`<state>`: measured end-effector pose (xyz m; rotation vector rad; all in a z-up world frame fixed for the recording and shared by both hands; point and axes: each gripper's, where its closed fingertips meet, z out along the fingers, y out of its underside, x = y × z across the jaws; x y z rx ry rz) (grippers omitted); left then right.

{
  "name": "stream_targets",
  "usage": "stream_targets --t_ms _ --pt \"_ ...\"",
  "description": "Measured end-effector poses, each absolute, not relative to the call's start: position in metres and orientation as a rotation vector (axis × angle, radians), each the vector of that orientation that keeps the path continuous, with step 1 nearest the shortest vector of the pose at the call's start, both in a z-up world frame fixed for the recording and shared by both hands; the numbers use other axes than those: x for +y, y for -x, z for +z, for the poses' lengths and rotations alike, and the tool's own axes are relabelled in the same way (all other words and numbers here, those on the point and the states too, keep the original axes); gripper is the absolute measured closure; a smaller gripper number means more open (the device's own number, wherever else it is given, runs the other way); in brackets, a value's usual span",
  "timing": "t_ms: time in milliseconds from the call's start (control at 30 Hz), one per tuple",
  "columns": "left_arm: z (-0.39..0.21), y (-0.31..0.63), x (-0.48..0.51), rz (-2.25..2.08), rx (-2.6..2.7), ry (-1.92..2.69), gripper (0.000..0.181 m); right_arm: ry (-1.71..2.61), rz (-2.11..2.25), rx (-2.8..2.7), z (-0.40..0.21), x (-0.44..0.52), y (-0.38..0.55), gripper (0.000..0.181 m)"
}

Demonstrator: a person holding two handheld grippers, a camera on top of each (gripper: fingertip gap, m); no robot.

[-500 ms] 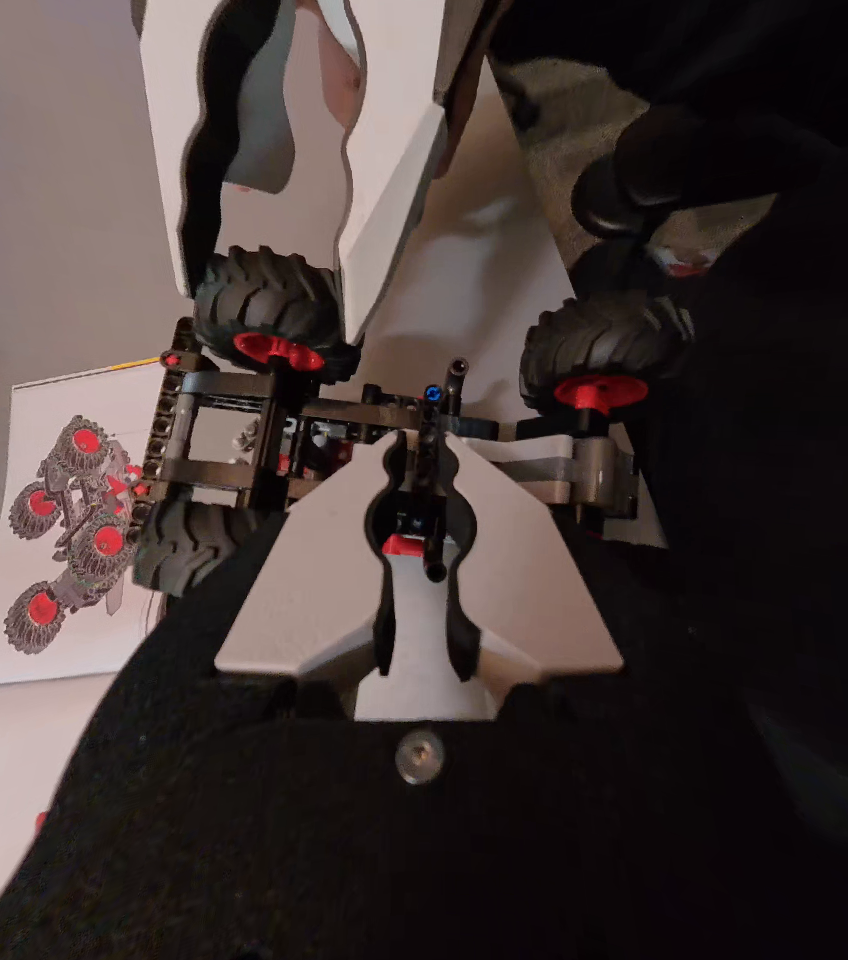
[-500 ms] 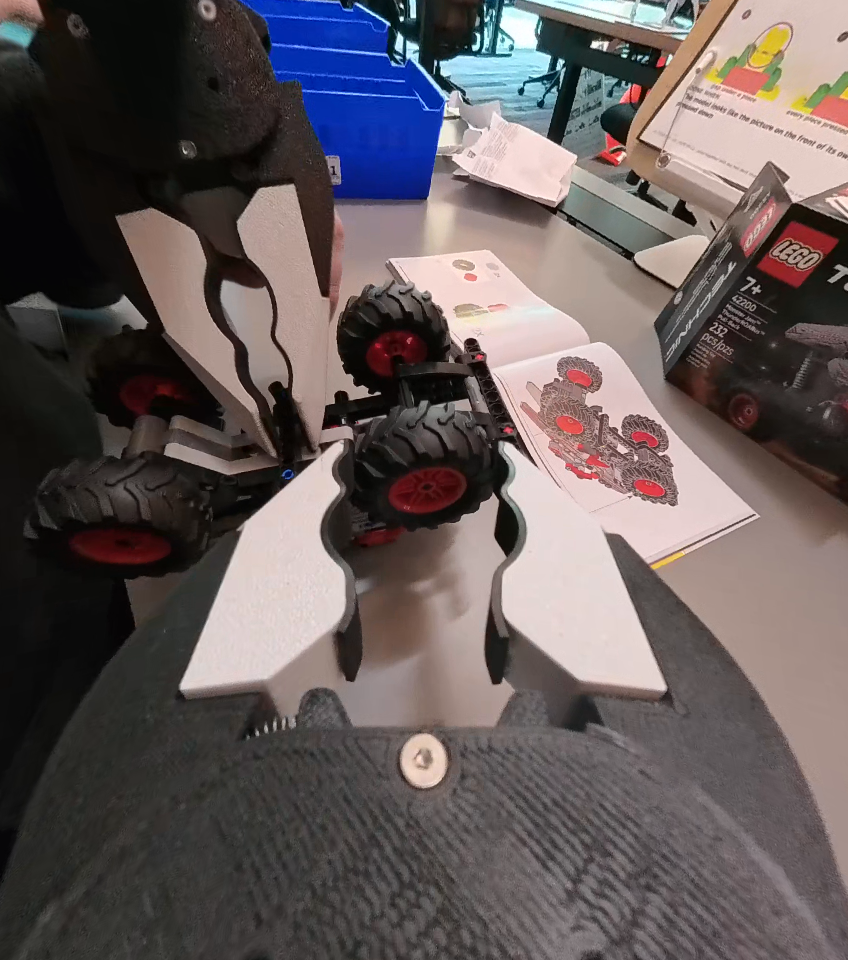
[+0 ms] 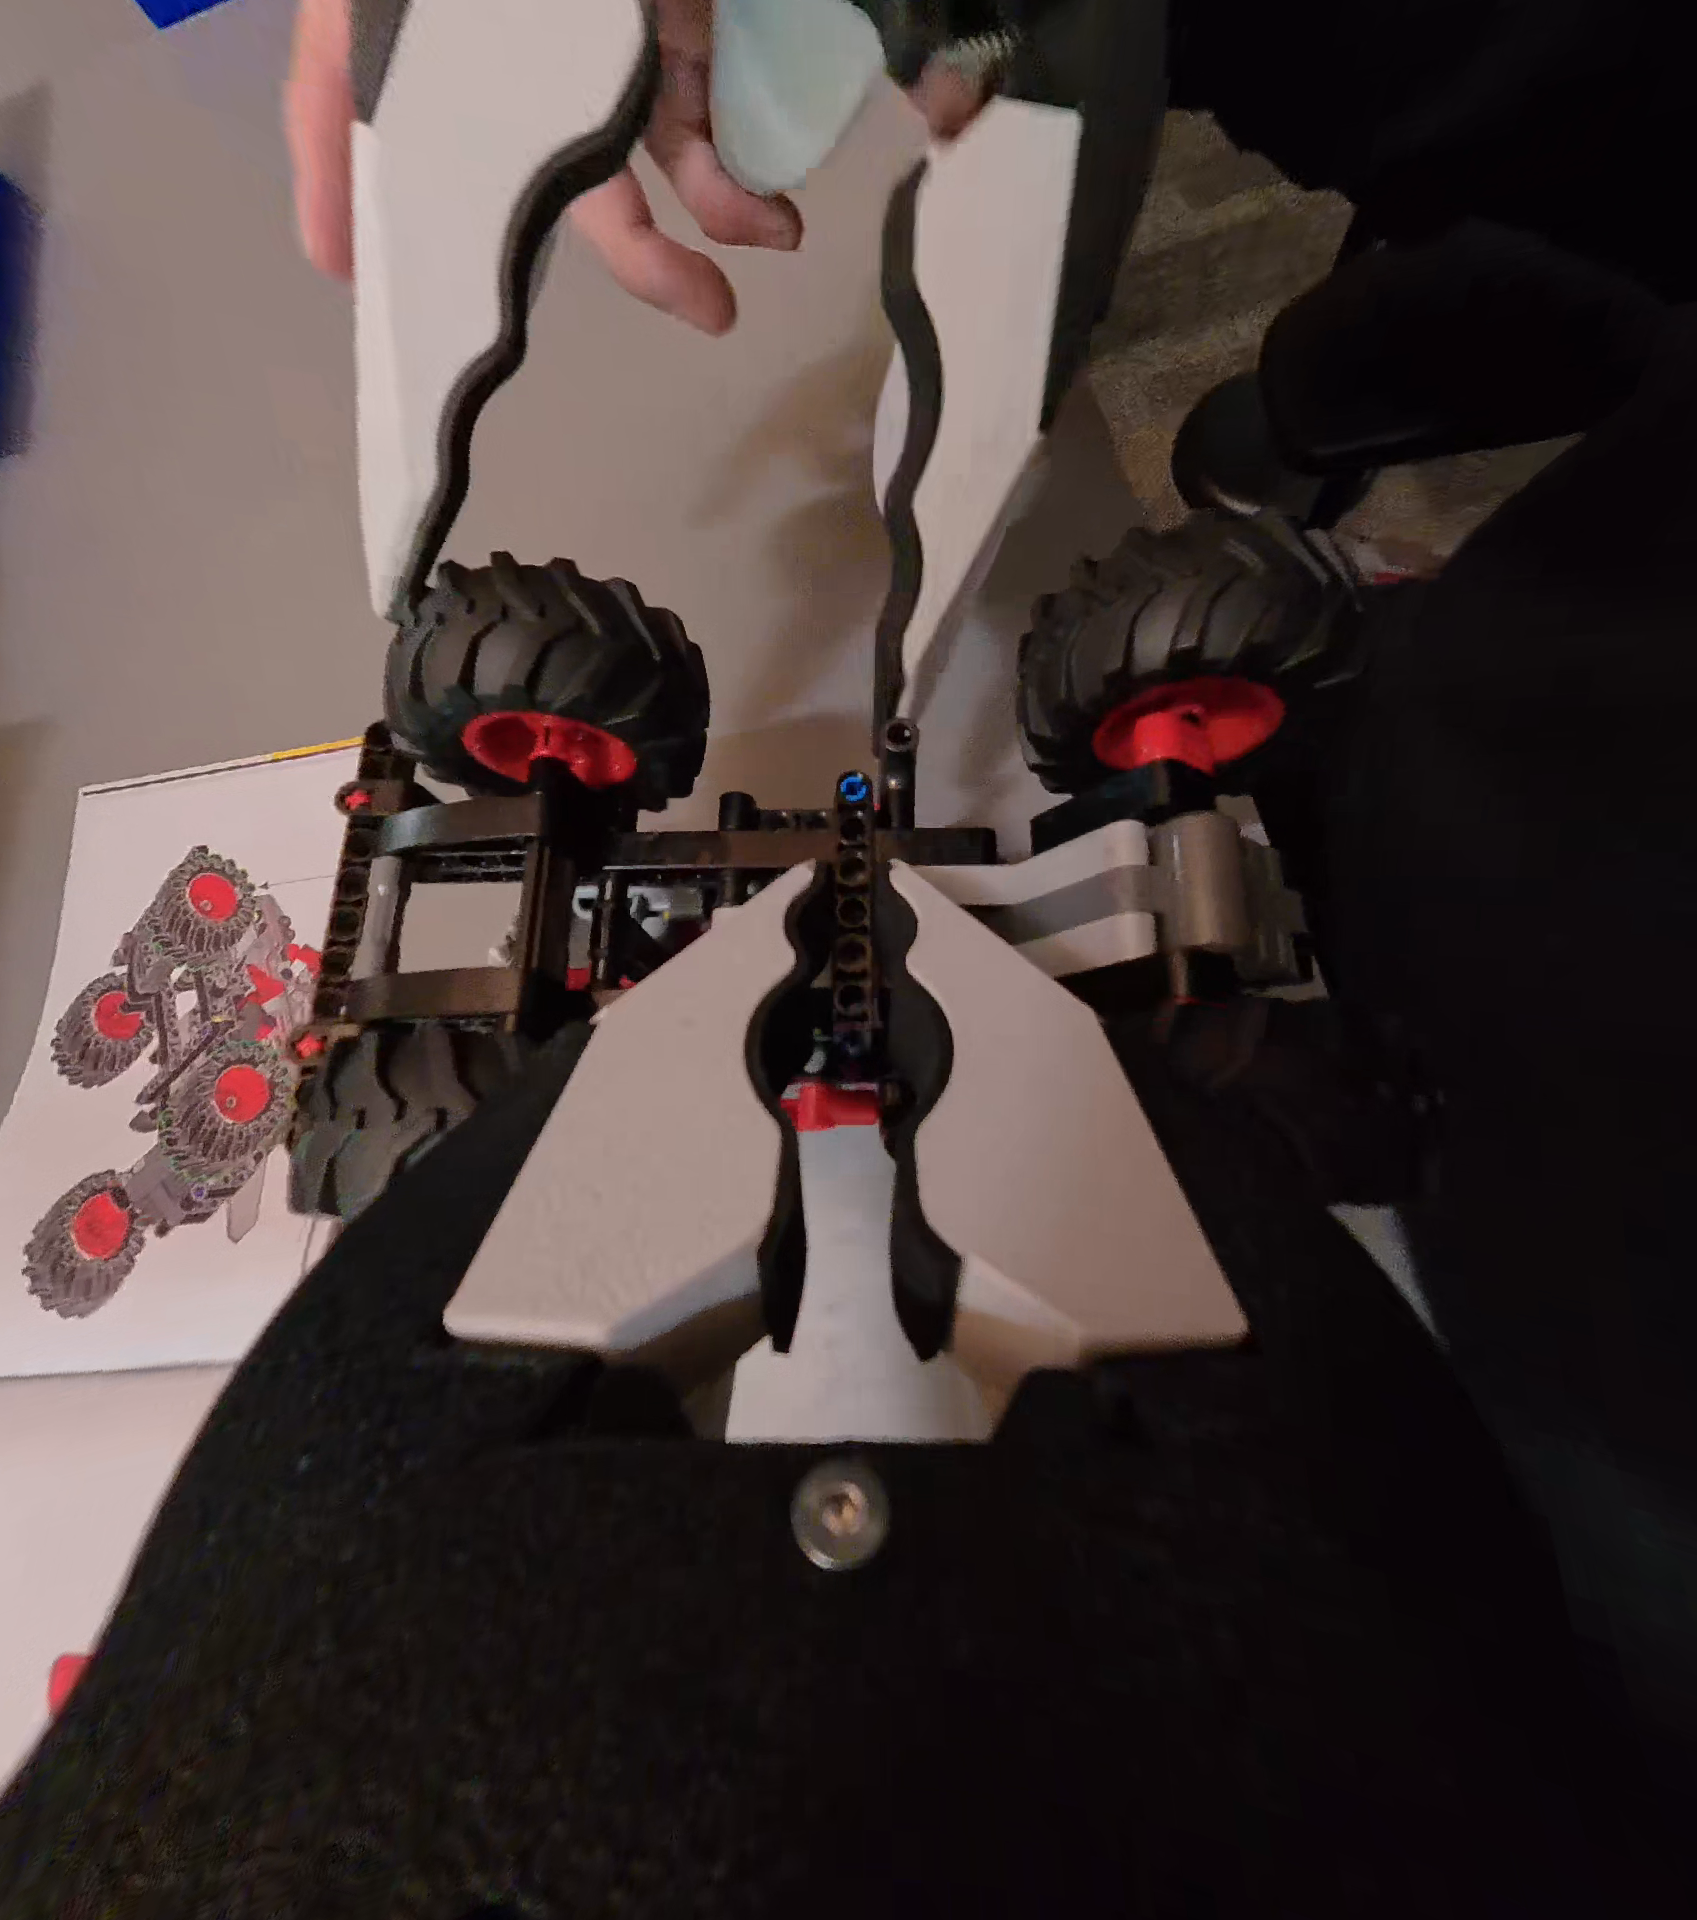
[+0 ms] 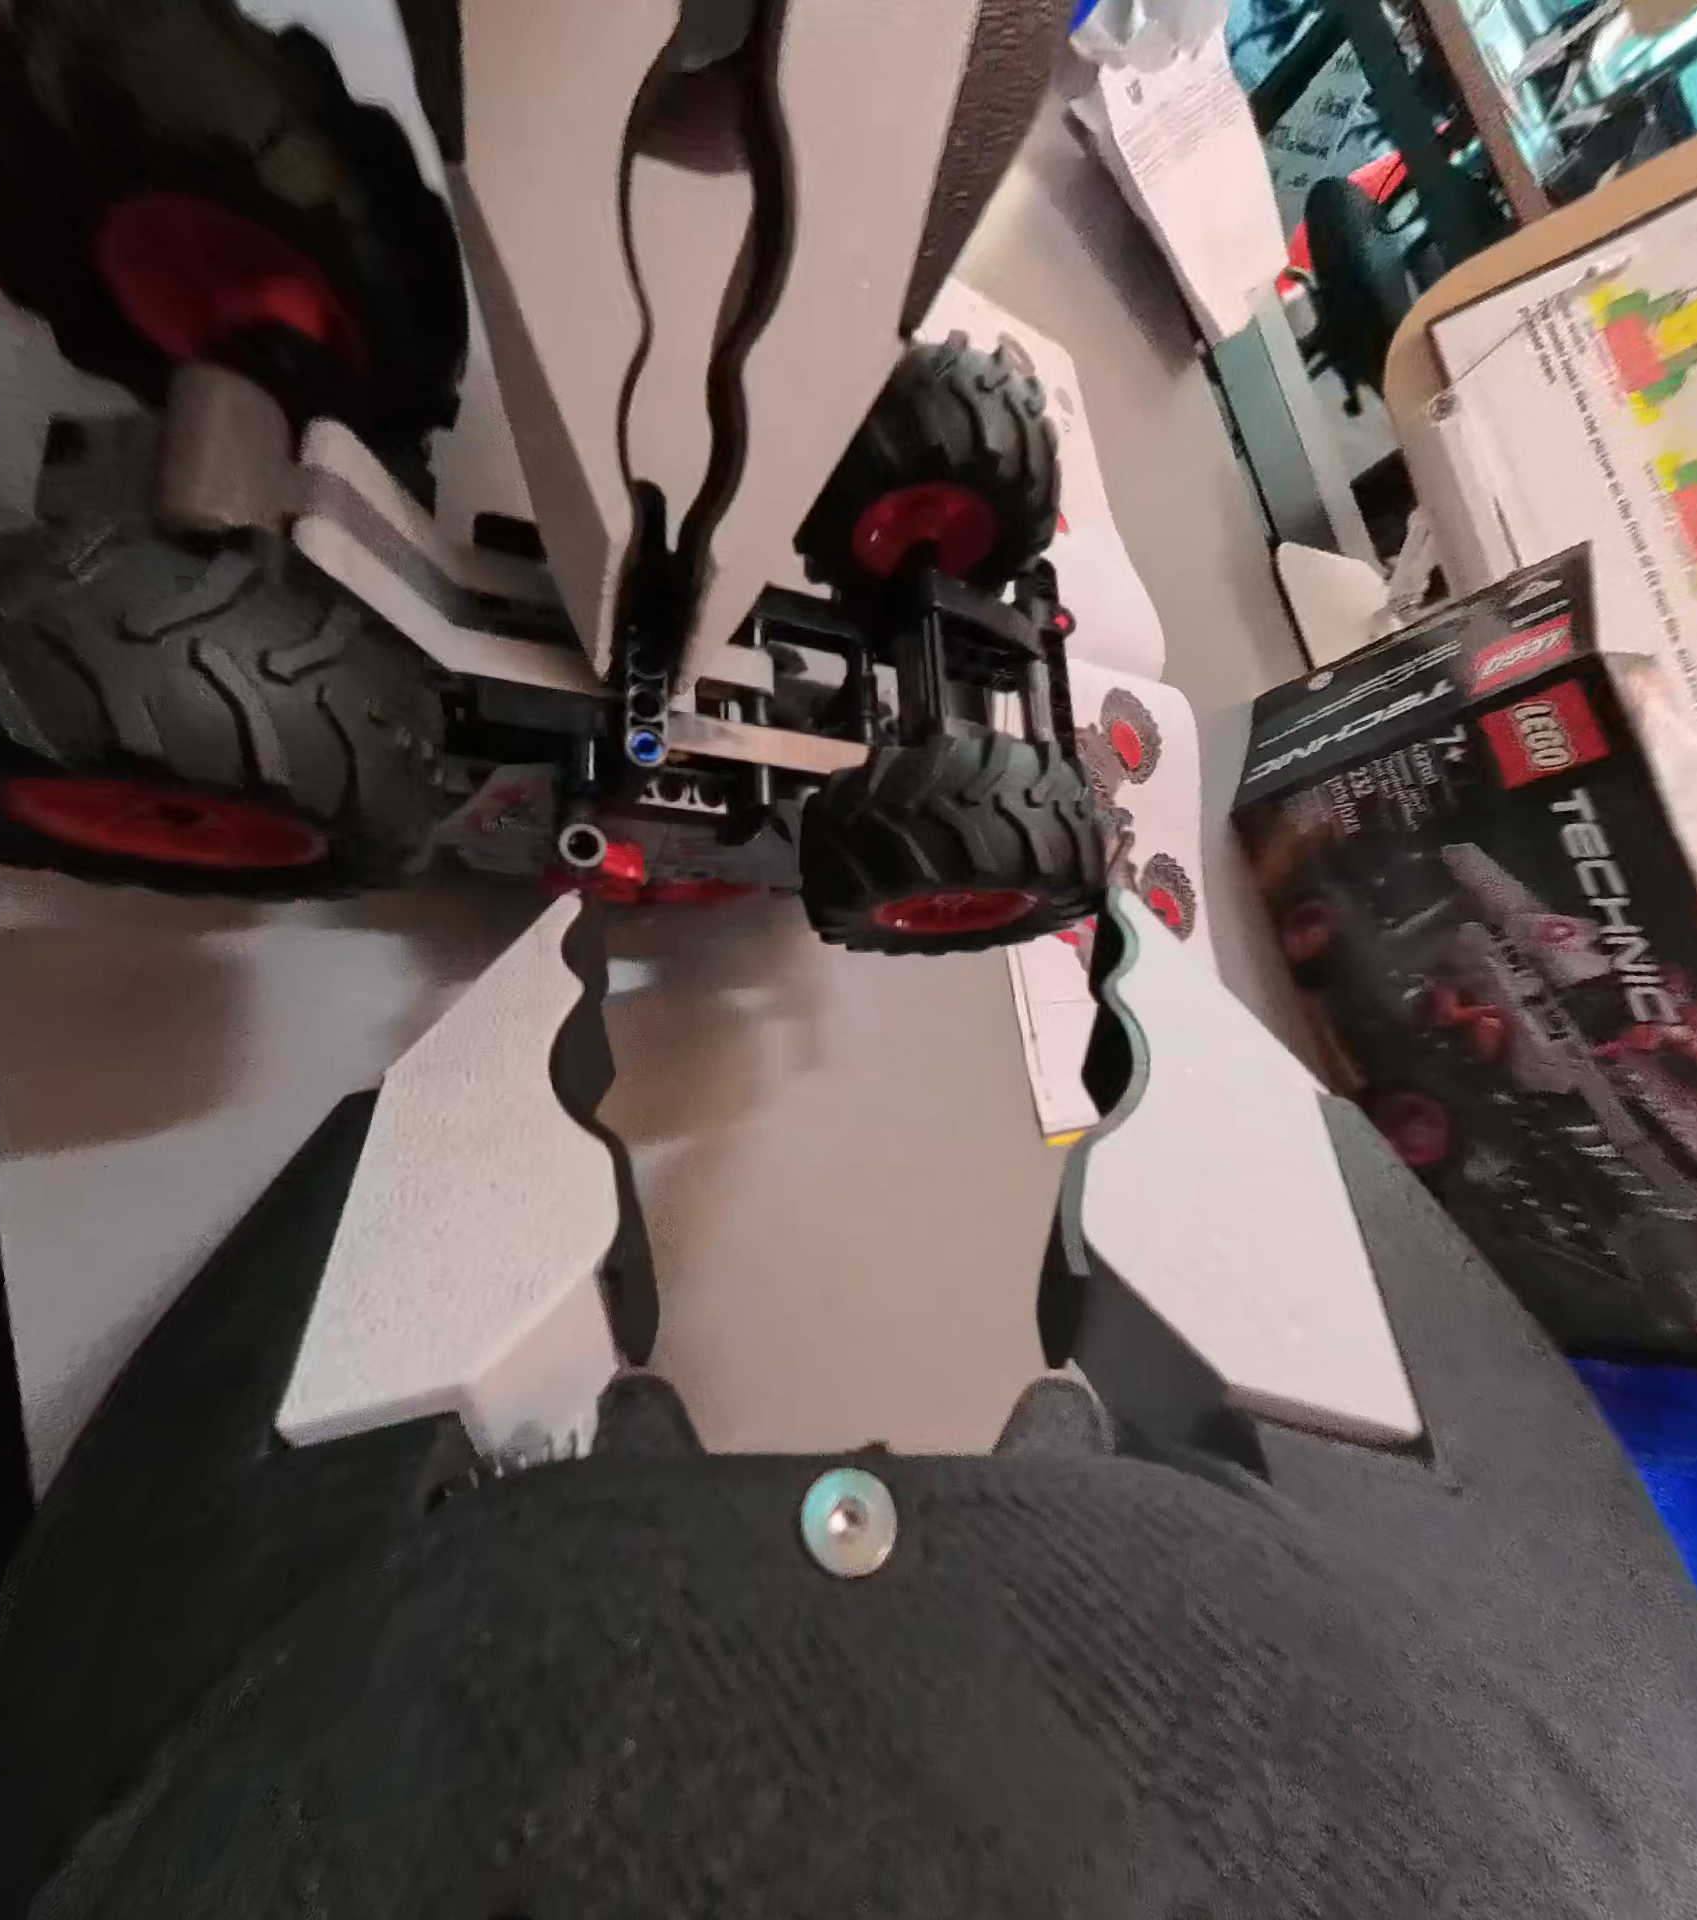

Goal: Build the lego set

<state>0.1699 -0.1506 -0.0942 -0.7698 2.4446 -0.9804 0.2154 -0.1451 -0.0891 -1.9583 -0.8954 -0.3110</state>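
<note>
Over the grey table (image 4: 823, 1143), right by the open instruction booklet (image 3: 148, 1039): half-built truck (image 3: 698, 852), four fat black tyres on red hubs, tipped with its underside toward the left camera. Can't tell whether resting on the table or hanging just above it.

Left gripper (image 3: 852, 883): pinched nearly all the way closed on a black holed beam (image 3: 854, 935) sticking out of the middle of the frame, blue pin at the far tip. Basically playing vise, holding the whole model steady.

Right gripper (image 4: 844, 914): spread wide, nothing between the fingers, parked just short of the nearest tyre (image 4: 948, 842), one fingertip close to a little grey-and-red stub (image 4: 600, 847) on the frame's edge. Not gripping anything from either view.

Step in hand, best guess: between parts. Chassis and wheels on, no body panels yet, so roughly midway going by the picture on the box (image 4: 1550, 935) off to the right. Empty free gripper, so probably either fetching the next piece or re-gripping the model to turn it.

Next move, probably: keep the left pinch firm, swing the right one off toward loose pieces (none visible apart from a small red bit (image 3: 65, 1678) by the booklet's edge), then line the new part up square with the pin holes. Worth minding: single-beam hold, so easy twisting under any sideways push.
</note>
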Motion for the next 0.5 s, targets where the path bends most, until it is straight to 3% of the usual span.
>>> stream_targets --t_ms 67,167,200,267,367,467,500 --pt "-0.094 -0.168 -0.152 -1.002 2.445 0.783 0.176 1.954 -0.392 -0.939 -0.086 -0.152 -0.218 0.096" --pt "-0.095 -0.164 -0.158 -1.043 2.447 0.772 0.176 1.940 -0.404 -0.970 -0.068 -0.166 -0.215 0.126" --pt "-0.095 -0.163 -0.159 -1.050 2.443 0.777 0.176 1.948 -0.358 -0.974 -0.064 -0.171 -0.211 0.128" --pt "-0.095 -0.164 -0.161 -1.044 2.437 0.770 0.176 1.988 -0.289 -0.983 -0.066 -0.177 -0.208 0.122" --pt "-0.095 -0.166 -0.162 -1.075 2.433 0.770 0.176 2.012 -0.286 -1.008 -0.064 -0.178 -0.210 0.129" --pt "-0.095 -0.167 -0.161 -1.087 2.418 0.779 0.176 2.048 -0.205 -1.018 -0.064 -0.181 -0.205 0.118" --pt "-0.094 -0.168 -0.160 -1.080 2.411 0.776 0.176 2.029 -0.215 -0.986 -0.057 -0.177 -0.208 0.124"
